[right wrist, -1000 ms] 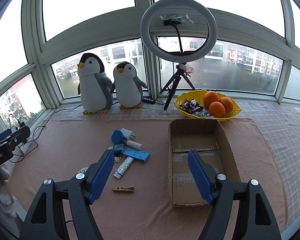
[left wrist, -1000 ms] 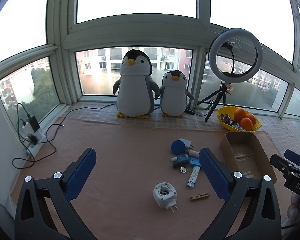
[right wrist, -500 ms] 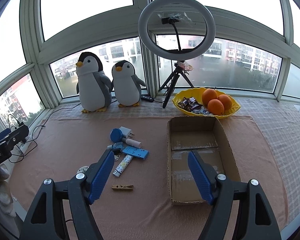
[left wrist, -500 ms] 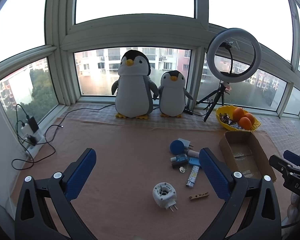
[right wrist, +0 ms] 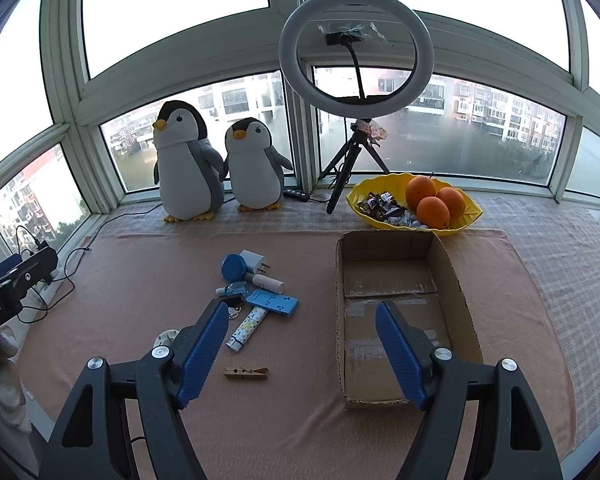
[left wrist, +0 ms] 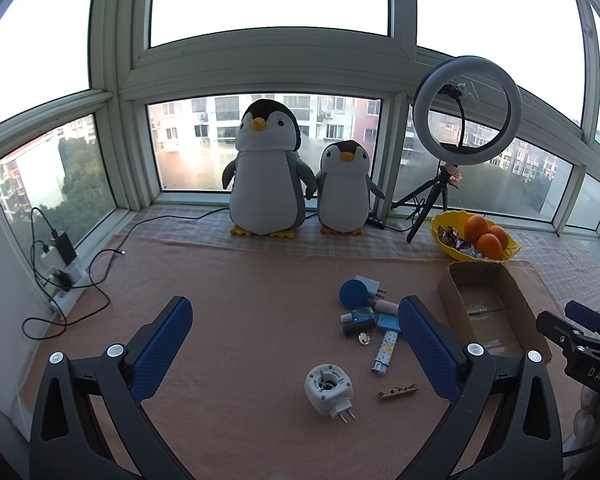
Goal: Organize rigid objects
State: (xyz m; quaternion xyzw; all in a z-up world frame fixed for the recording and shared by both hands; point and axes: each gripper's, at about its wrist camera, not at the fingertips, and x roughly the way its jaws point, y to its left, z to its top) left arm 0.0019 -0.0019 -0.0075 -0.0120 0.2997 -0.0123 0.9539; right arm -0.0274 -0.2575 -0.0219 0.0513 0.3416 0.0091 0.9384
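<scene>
Small rigid items lie clustered on the pink cloth: a blue round disc (left wrist: 353,294) (right wrist: 234,267), a white plug adapter (right wrist: 255,261), a blue flat case (right wrist: 273,303), a patterned lighter (left wrist: 385,350) (right wrist: 245,327), a wooden clothespin (left wrist: 397,391) (right wrist: 245,372) and a round white plug-in device (left wrist: 329,389). An empty cardboard box (left wrist: 512,300) (right wrist: 456,280) stands to their right. My left gripper (left wrist: 296,336) hangs open above the cloth, left of the cluster. Wide open too, my right gripper (right wrist: 302,340) hovers between the cluster and the box. Neither holds anything.
Two plush penguins (left wrist: 266,176) (right wrist: 188,164) stand at the window. A ring light on a tripod (right wrist: 356,48) and a yellow bowl of oranges and sweets (right wrist: 472,216) sit behind the box. A power strip with cables (left wrist: 60,276) lies at the left edge.
Both views have shifted slightly, as if the grippers drew back and rose a little. Nothing on the cloth has moved and both grippers stay open.
</scene>
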